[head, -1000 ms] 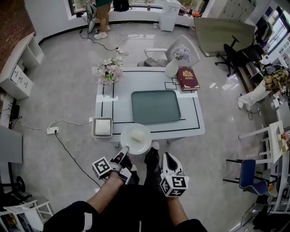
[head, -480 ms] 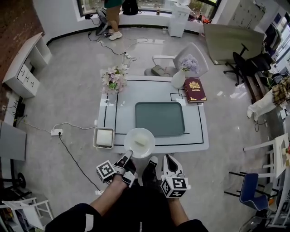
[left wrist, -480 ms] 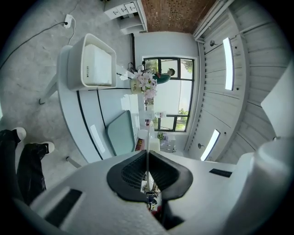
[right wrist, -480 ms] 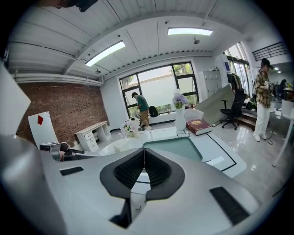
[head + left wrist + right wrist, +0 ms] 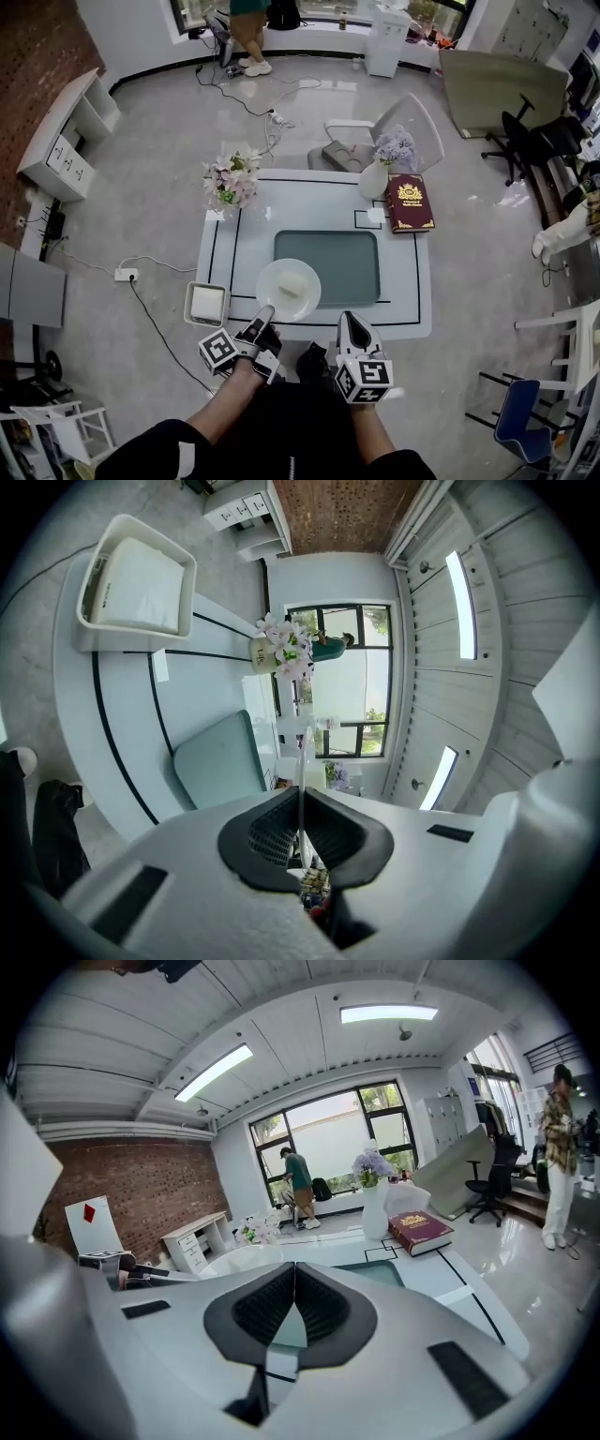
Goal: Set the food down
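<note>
Since a second ago the plate (image 5: 274,281) has travelled from the table's near edge further in over the white table (image 5: 403,281), and both grippers have come forward with it. Taking the table as a clock face with twelve on its far side, the plate now sits at about seven o'clock, its far rim overlapping the near left corner of the teal tray (image 5: 342,262) in the middle. A pale lump of food (image 5: 291,285) lies on the plate. The left gripper (image 5: 265,315) pinches the plate's near rim: in the left gripper view the thin white rim (image 5: 302,752) runs edge-on between the two dark pads. Whether the plate rests on the table cannot be told. The right gripper (image 5: 349,321) hangs at six o'clock just off the near edge, its jaws pressed together on nothing. A red book (image 5: 411,202) lies at two o'clock, a white vase (image 5: 373,180) at one, a bunch of flowers (image 5: 230,183) at ten, and a white box (image 5: 206,303) sits against the left edge at eight.
</note>
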A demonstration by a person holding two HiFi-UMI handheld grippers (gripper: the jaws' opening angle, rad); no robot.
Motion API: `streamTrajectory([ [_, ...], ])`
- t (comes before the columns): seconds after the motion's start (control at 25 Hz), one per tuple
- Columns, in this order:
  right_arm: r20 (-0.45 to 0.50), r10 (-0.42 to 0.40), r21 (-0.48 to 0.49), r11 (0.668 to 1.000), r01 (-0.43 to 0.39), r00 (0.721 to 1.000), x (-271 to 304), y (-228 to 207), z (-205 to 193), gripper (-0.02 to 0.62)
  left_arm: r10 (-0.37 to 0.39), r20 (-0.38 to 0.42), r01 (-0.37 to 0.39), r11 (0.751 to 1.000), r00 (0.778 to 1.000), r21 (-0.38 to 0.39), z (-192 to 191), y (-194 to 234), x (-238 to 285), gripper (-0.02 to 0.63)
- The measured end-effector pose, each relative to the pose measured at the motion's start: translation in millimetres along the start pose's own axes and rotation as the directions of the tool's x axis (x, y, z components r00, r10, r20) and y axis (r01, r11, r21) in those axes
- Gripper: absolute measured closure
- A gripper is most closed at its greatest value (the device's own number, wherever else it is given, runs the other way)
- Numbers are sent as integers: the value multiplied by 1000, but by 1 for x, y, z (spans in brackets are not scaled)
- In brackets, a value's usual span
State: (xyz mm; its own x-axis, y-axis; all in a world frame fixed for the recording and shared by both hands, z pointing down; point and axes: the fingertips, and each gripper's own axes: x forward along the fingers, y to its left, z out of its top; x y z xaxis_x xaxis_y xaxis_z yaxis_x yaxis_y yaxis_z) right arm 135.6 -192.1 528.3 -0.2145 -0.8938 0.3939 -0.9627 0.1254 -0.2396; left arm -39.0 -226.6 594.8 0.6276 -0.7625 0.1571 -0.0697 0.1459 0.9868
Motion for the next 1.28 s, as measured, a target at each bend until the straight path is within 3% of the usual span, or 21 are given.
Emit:
streamTrajectory([
  [0.6,-38,103,-12,995,-104,994,52,-53,26,586,-9,89,9,1000,996,-4,-8,-15,65,591],
  [1.28,-62,34,-20,999,-35,998,74,-86,27,586,46,-21,-46,999,999,17,-13,42,135,591],
])
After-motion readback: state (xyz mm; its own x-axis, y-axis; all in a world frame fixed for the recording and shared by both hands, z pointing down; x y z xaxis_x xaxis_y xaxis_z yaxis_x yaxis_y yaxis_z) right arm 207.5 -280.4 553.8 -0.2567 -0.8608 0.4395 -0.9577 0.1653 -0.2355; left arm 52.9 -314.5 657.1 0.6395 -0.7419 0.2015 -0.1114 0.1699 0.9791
